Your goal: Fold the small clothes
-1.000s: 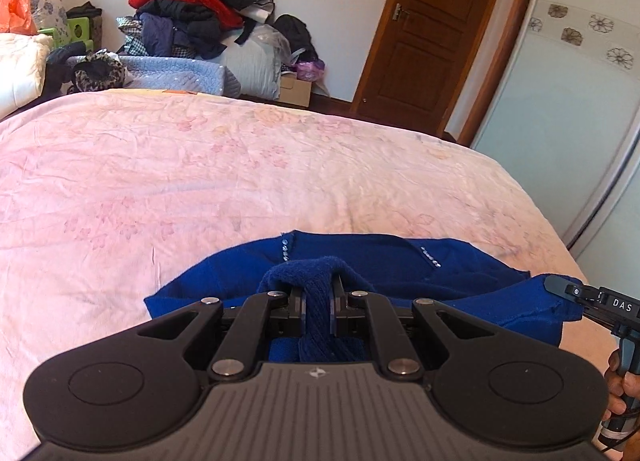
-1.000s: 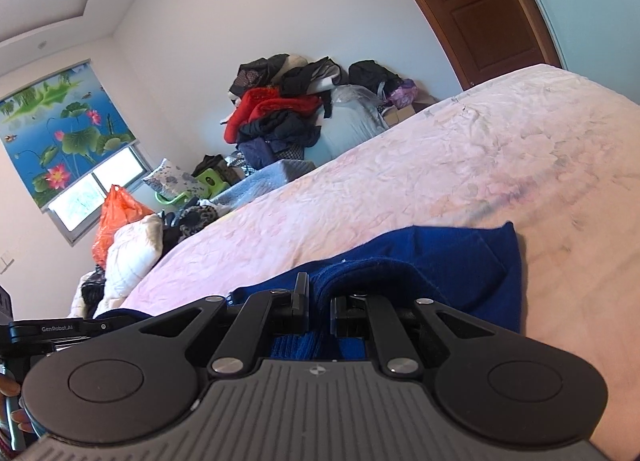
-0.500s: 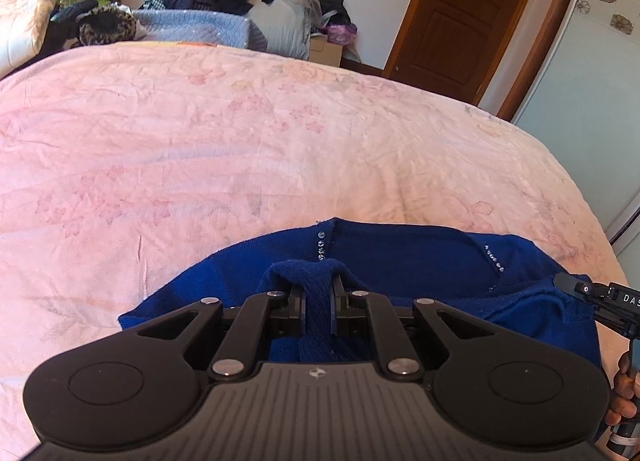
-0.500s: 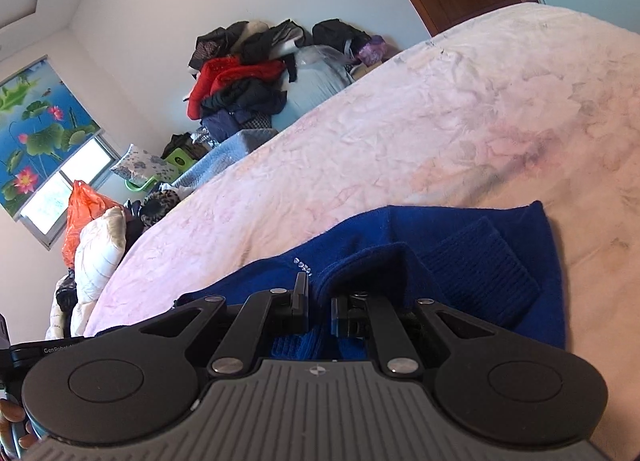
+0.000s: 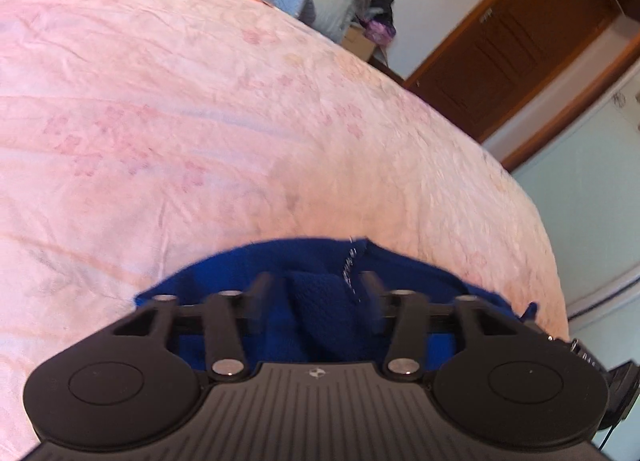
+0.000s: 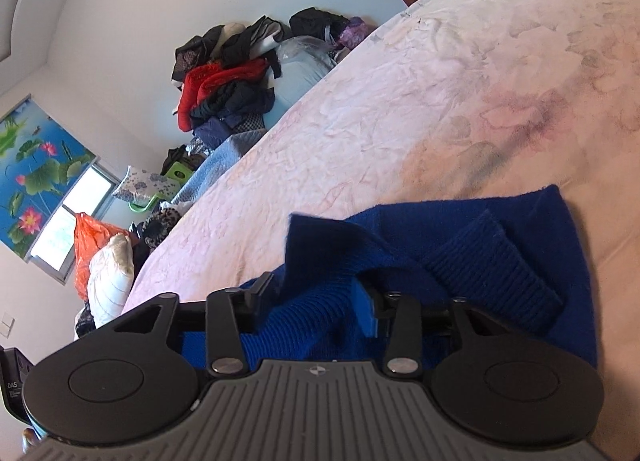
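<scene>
Blue knit sweater [image 6: 500, 245] on pink bedspread [image 5: 240, 121], left gripper [image 5: 316, 289] and right gripper [image 6: 316, 293] spread wide, "DAS" label.

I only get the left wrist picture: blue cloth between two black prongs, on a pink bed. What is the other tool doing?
Observer: The right gripper is open, its jaws spread, with a fold of the blue sweater bunched between them.
Operator: Is there a sleeve anywhere?
Observer: Yes, a ribbed cuff lies folded across the sweater, beside that gripper.
Operator: Anything pretty on the walls?
Observer: A lotus-print blind hangs at the far left.
</scene>
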Available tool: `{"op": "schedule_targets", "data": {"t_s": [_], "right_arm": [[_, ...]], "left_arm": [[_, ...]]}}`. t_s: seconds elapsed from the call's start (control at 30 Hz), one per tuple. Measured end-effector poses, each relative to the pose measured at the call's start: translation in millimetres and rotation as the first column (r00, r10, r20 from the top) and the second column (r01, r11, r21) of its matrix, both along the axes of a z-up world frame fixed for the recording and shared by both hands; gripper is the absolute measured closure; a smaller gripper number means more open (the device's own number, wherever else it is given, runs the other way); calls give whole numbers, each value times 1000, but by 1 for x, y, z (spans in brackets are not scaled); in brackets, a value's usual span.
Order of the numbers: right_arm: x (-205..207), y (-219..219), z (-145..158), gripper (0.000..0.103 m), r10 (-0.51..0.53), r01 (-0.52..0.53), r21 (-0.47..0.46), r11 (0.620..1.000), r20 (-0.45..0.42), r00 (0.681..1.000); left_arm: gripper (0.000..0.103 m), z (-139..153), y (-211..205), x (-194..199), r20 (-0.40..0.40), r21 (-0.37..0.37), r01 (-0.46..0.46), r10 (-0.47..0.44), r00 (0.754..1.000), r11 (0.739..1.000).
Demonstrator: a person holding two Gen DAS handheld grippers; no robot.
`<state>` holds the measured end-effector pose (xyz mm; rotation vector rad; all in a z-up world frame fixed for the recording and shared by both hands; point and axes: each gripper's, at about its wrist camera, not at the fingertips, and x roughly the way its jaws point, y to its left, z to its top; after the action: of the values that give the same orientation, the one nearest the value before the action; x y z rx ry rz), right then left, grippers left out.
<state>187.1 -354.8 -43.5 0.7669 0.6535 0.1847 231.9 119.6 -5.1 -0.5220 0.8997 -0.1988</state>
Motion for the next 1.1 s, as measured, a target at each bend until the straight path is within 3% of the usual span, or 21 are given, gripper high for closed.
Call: {"op": "schedule_targets", "data": {"t_s": [0.03,0.2,0.33,0.43,0.57,0.67,0.8,0.83,0.9,0.97,1.03,1.1], "right_arm": [[1,-1,0,49,-7,7,1,1000,5,1000],[-2,-2,6,44,-53,54,-12,998,12,998],[-9,21,20,37,42,-34,-139,990,55,998],[-6,37,22,32,128,-118,-225,967,31,991],[-7,56,29,31,57,-54,-404,913,-5,998],[-11,83,42,31,160,-133,-364,922,45,986],[1,137,51,28,334,-311,-259,915,48,941],[5,152,50,27,368,-348,-231,908,46,929],[16,180,47,26,428,-416,-178,892,36,903],[26,208,42,26,474,-466,-151,871,13,881],[36,231,36,26,493,-491,-133,861,-21,870],[47,247,29,25,505,-506,-96,857,-42,862]], "left_arm": [[30,3,5,-2,18,-7,-27,27,999,1000],[30,19,11,-16,53,47,-27,25,998,999],[30,23,5,-39,77,125,28,-38,996,992],[30,21,-1,-61,82,163,99,-113,990,982],[30,17,-8,-95,93,217,185,-209,974,959],[30,10,-13,-119,101,256,235,-268,958,938],[32,0,-20,-142,107,314,289,-336,936,904],[34,-1,-20,-147,117,321,286,-338,934,903],[51,-5,-18,-154,119,325,298,-351,929,898],[77,-10,-15,-156,98,322,299,-346,933,898],[93,-15,-10,-155,74,311,298,-335,939,903],[97,-19,-6,-155,66,314,285,-320,945,906]]}}
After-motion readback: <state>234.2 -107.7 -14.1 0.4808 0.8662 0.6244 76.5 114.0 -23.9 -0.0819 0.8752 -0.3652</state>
